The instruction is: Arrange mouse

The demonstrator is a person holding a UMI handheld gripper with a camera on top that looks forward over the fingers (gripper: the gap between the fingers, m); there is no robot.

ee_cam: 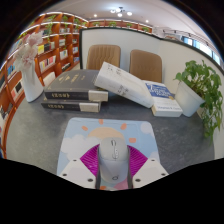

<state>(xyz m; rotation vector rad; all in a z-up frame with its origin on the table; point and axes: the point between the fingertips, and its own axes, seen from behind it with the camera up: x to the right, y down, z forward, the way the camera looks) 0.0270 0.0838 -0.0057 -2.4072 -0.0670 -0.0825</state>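
Mouse on a mat, books and plant behind it

The mouse [113,158] lies between the gripper [113,170] fingers, on a mouse mat [85,135] on the table [40,130]. Beyond the mat sit stacked books [75,88] at left, leaning books [135,85] at centre, a plant [205,90] at right, two chairs [125,60] behind.

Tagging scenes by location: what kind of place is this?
Likely a library or reading room: bookshelves line the wall, books are stacked on the grey table, with two chairs behind. The gripper holds a white mouse between its fingers.
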